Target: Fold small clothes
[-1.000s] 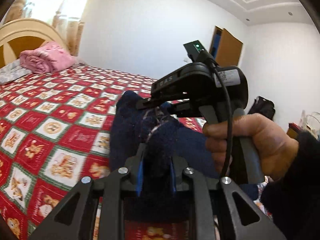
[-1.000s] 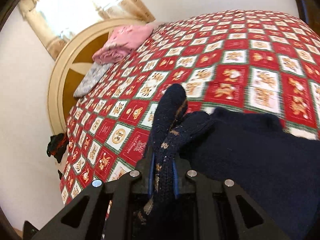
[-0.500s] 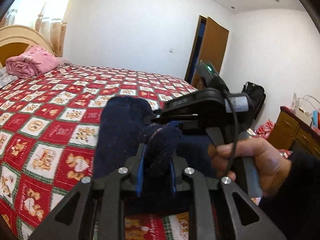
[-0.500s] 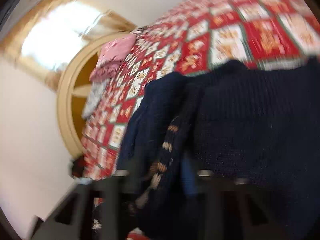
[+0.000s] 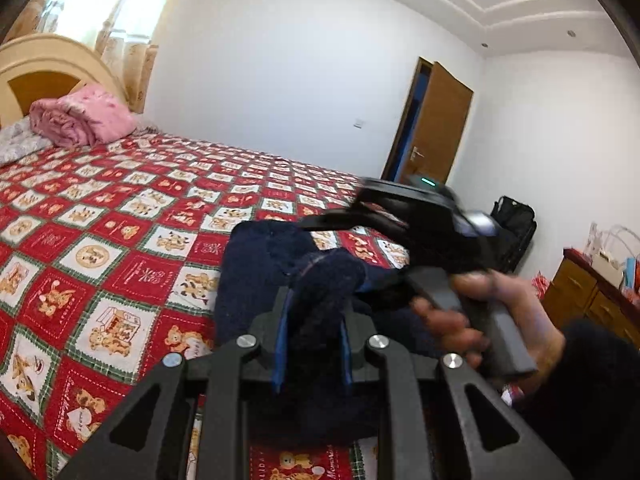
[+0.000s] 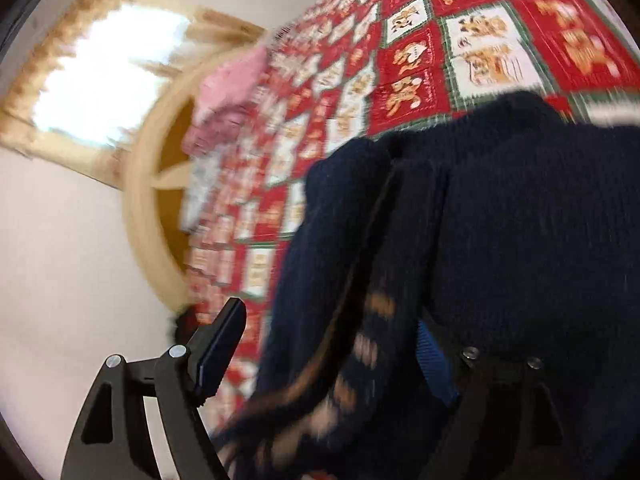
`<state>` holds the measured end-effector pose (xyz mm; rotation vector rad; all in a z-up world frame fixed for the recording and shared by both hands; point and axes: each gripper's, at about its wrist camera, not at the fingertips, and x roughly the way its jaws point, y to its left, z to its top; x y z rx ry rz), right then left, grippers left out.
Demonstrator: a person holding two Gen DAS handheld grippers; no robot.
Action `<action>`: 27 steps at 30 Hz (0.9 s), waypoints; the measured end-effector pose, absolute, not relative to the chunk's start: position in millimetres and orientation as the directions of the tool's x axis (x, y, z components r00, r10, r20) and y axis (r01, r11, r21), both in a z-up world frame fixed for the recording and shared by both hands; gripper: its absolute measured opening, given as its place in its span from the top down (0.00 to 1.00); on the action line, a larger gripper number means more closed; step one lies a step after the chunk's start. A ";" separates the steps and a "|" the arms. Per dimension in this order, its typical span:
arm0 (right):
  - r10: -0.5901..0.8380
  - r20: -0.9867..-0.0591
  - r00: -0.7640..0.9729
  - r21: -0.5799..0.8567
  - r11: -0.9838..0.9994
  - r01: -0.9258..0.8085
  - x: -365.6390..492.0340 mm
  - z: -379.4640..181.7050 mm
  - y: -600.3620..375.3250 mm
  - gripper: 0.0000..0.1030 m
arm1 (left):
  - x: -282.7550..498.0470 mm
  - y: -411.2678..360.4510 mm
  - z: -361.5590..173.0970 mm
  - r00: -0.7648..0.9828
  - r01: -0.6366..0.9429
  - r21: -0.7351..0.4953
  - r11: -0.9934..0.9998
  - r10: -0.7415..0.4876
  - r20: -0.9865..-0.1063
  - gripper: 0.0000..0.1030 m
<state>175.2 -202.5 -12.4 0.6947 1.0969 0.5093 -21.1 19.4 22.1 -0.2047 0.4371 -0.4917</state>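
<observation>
One navy sweater (image 5: pixel 256 280) between left gripper (image 5: pixel 312 344) fingers

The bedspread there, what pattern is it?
Red and white squares with teddy bears on the bedspread; left wrist view shows it best.

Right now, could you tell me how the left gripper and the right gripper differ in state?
The left gripper has its fingers closed on a bunched part of the navy knitted sweater; the right gripper stands wide open, with the sweater draped between its fingers.

The left gripper's view is sharp, while the right gripper's is blurred.

Both are at the same sweater, above the red patchwork bedspread.
</observation>
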 end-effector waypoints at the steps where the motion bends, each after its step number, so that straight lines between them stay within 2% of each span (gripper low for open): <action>1: 0.670 -0.643 0.371 0.709 0.704 -0.042 182.8 -12.8 -197.9 0.21 | -23.3 16.3 22.3 0.793 0.418 -0.277 0.865 -0.497 -0.353 0.79; 2: 0.660 -0.651 0.375 0.696 0.716 -0.053 189.1 -12.5 -193.9 0.22 | -25.6 13.5 22.2 0.792 0.427 -0.264 0.865 -0.499 -0.353 0.79; 3: 0.655 -0.648 0.390 0.687 0.723 -0.071 189.6 -11.4 -194.4 0.44 | -28.2 9.6 21.5 0.790 0.437 -0.249 0.864 -0.501 -0.354 0.79; 4: 0.638 -0.656 0.403 0.662 0.743 -0.098 189.9 -8.9 -191.9 0.80 | -29.5 8.0 20.8 0.790 0.442 -0.235 0.866 -0.500 -0.356 0.79; 8: 0.585 -0.688 0.429 0.579 0.799 -0.162 179.5 -5.4 -184.4 0.81 | -30.6 2.6 17.6 0.782 0.456 -0.205 0.866 -0.500 -0.372 0.79; 12: 0.569 -0.655 0.497 0.555 0.809 -0.194 165.0 15.0 -203.9 0.82 | -30.3 -2.9 20.8 0.767 0.482 -0.202 0.852 -0.522 -0.372 0.79; 20: 0.458 -0.672 0.581 0.427 0.882 -0.202 126.4 67.3 -288.6 0.82 | -38.5 -53.6 41.2 0.669 0.647 -0.180 0.740 -0.666 -0.332 0.79; 27: 0.380 -0.710 0.593 0.384 0.915 -0.127 114.0 44.4 -363.9 0.82 | -45.9 -129.1 41.8 0.565 0.762 -0.131 0.634 -0.750 -0.344 0.79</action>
